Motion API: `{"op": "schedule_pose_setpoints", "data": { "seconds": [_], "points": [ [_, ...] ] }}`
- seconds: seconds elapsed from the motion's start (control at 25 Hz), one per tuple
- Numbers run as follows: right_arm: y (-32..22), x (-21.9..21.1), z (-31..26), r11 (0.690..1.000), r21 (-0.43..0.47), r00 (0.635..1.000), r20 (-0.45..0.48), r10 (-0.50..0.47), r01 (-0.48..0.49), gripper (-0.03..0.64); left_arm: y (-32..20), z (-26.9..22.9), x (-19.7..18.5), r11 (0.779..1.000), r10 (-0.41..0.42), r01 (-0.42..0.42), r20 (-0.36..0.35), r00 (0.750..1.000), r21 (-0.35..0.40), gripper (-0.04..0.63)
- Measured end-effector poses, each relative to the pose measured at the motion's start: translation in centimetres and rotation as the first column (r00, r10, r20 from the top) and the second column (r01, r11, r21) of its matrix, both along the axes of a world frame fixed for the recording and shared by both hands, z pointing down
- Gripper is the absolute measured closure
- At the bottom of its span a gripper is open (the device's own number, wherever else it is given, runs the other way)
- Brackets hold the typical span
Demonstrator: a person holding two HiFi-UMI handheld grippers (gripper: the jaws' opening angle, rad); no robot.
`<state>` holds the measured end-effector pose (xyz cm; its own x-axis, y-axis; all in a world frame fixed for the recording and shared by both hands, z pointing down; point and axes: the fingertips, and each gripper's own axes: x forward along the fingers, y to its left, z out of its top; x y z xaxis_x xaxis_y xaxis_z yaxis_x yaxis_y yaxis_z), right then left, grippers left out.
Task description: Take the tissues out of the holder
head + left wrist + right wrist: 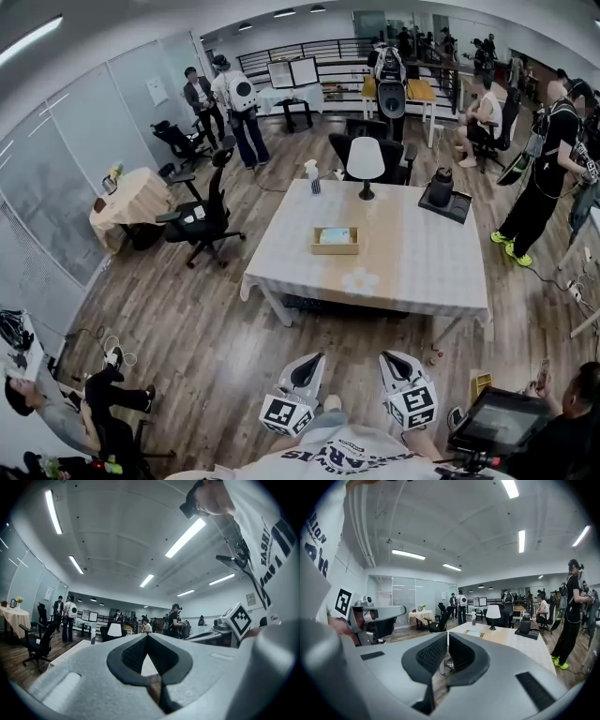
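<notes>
Well short of the white-clothed rectangular table (pixel 412 272), you held the left gripper (pixel 307 361) and right gripper (pixel 394 358) with jaws together, empty. Pale tissues (pixel 335 234) sat in the shallow wooden box holder (pixel 335 249) mid-table, above the dark plank floor (pixel 187 319).

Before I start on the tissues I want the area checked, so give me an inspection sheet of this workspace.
surface: table covered with a pale cloth.
job's things: tissues sit in the wooden holder mid-table; none taken out.
clutter: lamp, spray bottle and black kettle on a tray, towards the far edge.
grippers: left gripper and right gripper both shut, empty, short of the table.
cables: loose leads on the floor at left.
surroundings: office chair, people standing around.
</notes>
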<state>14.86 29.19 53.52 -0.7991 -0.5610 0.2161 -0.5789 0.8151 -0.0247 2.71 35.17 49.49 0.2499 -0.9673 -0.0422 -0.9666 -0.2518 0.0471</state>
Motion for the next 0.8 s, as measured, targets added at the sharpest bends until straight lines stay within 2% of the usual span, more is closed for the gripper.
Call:
{"op": "schedule_pose_setpoints", "data": {
  "seconds": [0.4,0.64,0.8],
  "points": [
    [-4.7,-5.2,0.1,0.999,-0.037,1.000,-0.007,0.020,-0.020,0.607,-5.3,0.7,-5.3,0.999,0.024,-0.025,-0.025,0.999,-0.035,0.597],
    [-7.8,-8.9,-0.4,0.998,-0.021,0.999,-0.017,0.050,-0.051,0.607,-8.4,0.3,-9.6,0.999,0.038,-0.039,-0.035,0.999,-0.023,0.597],
    [-9.9,-11.3,-0.5,0.997,-0.008,0.997,-0.020,0.080,-0.080,0.607,-10.2,0.7,-12.3,0.999,0.041,-0.040,0.023,0.999,-0.015,0.597]
  ]
}}
